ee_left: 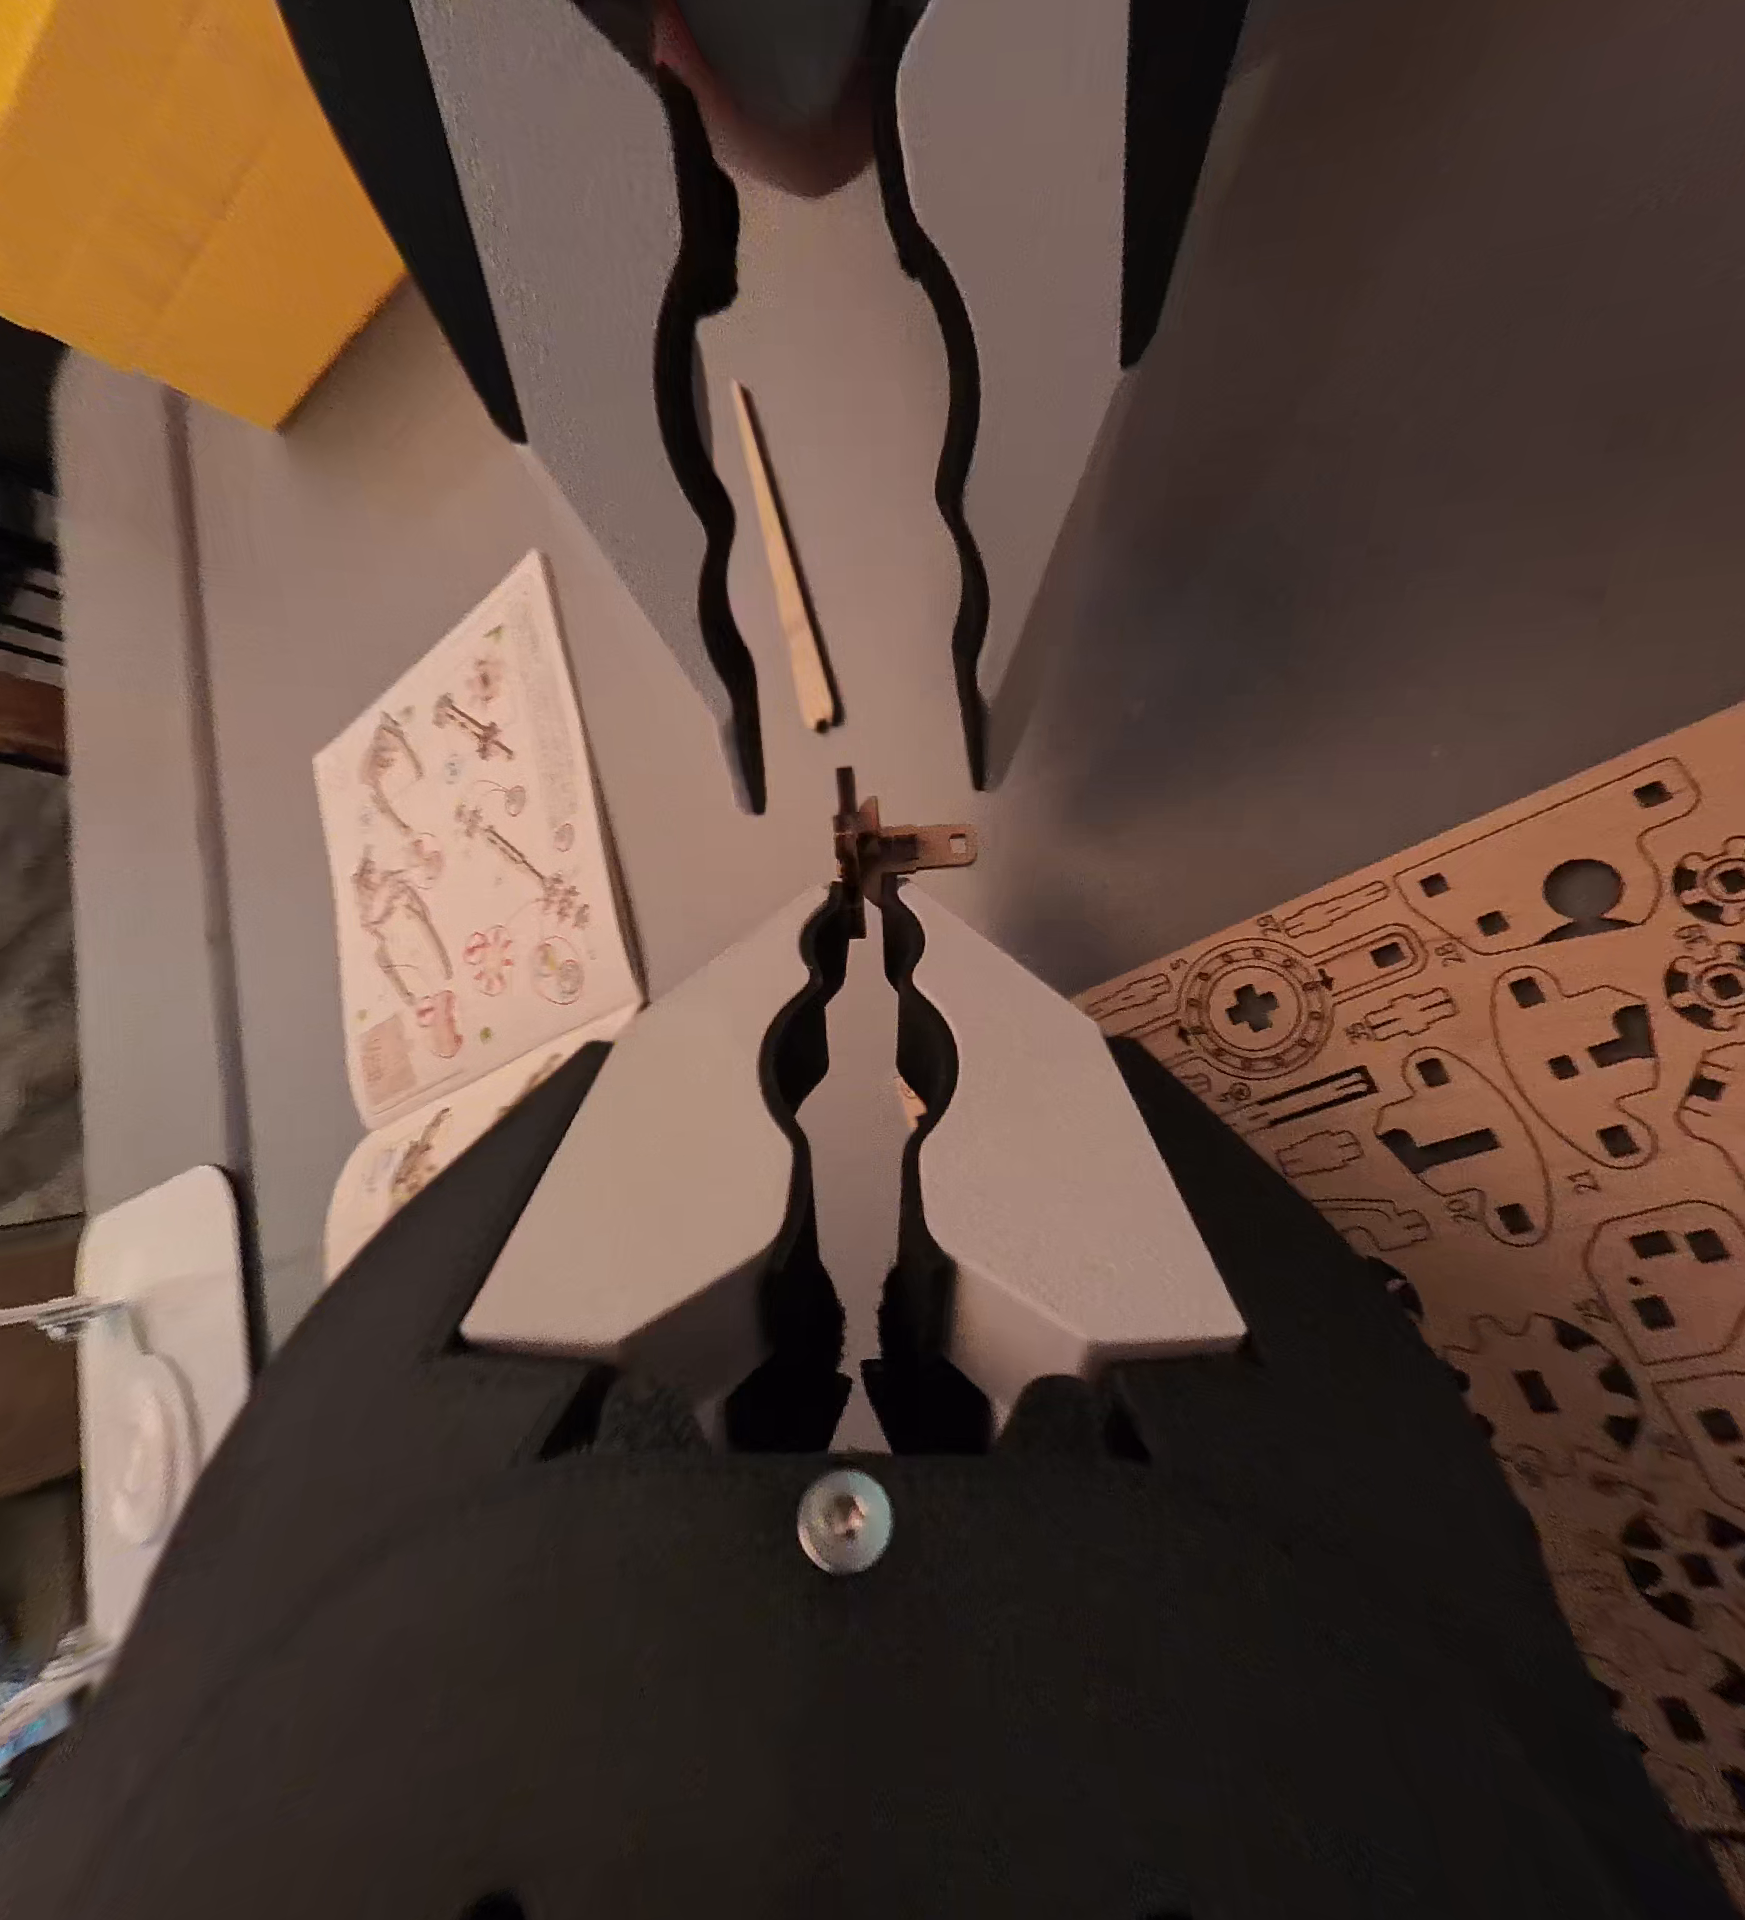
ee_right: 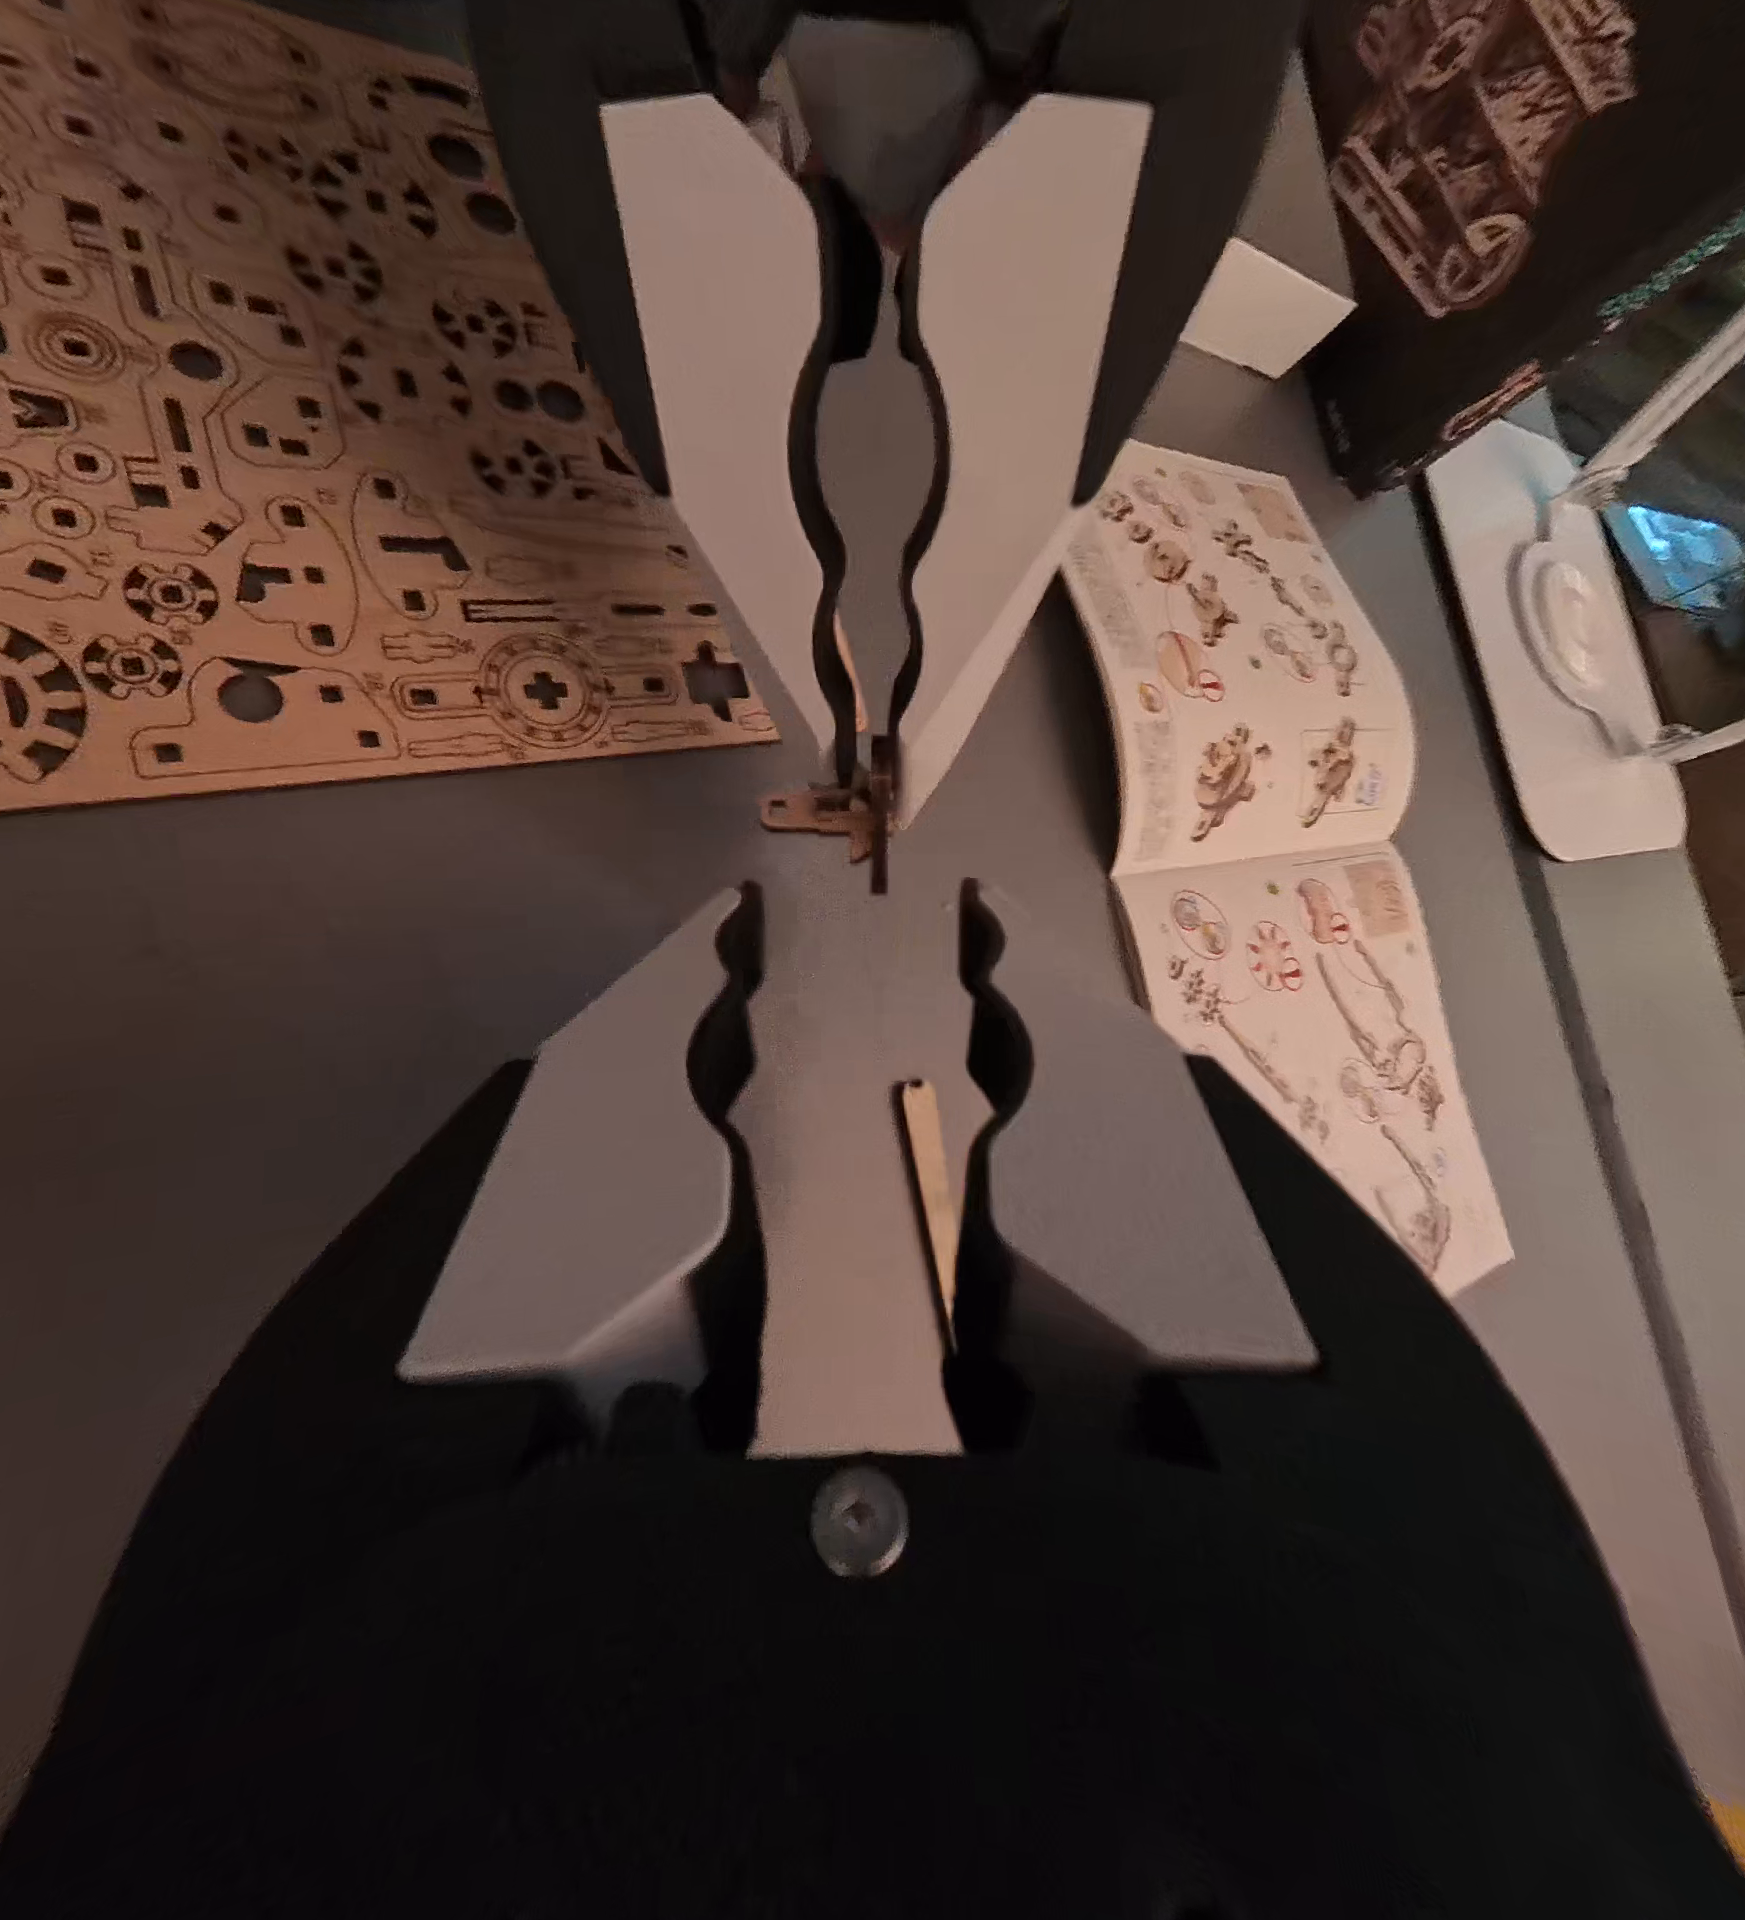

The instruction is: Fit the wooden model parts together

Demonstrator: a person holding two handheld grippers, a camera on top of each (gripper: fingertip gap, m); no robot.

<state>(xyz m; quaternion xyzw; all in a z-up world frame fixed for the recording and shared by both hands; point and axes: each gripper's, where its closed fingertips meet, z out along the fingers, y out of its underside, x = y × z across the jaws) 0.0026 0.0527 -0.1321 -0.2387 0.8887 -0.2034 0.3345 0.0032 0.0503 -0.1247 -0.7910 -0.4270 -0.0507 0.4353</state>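
My left gripper (ee_left: pixel 860 902) is shut on a small wooden sub-assembly (ee_left: pixel 883 847), a cross-shaped piece with a flat tab sticking out to the right. It holds it above the grey table. My right gripper (ee_right: pixel 855 894) is open and empty, facing the left one, its tips just short of the sub-assembly (ee_right: pixel 852 805). In the left wrist view the right gripper (ee_left: pixel 868 800) comes in from the top. A thin wooden stick (ee_left: pixel 783 561) lies on the table below the right gripper; it also shows between the right fingers (ee_right: pixel 928 1195).
A laser-cut plywood parts sheet (ee_left: pixel 1533 1091) lies on the table, also in the right wrist view (ee_right: pixel 255 447). An open instruction booklet (ee_right: pixel 1294 862) lies opposite it. A dark box (ee_right: pixel 1491 208), a white tray (ee_right: pixel 1564 665) and a yellow envelope (ee_left: pixel 141 177) stand near the table edges. Only a small space, under 4 cm, lies between the two pairs of fingers. The thin wooden stick (ee_left: pixel 783 561) sits 9 cm or so from the ends of my right fingers.
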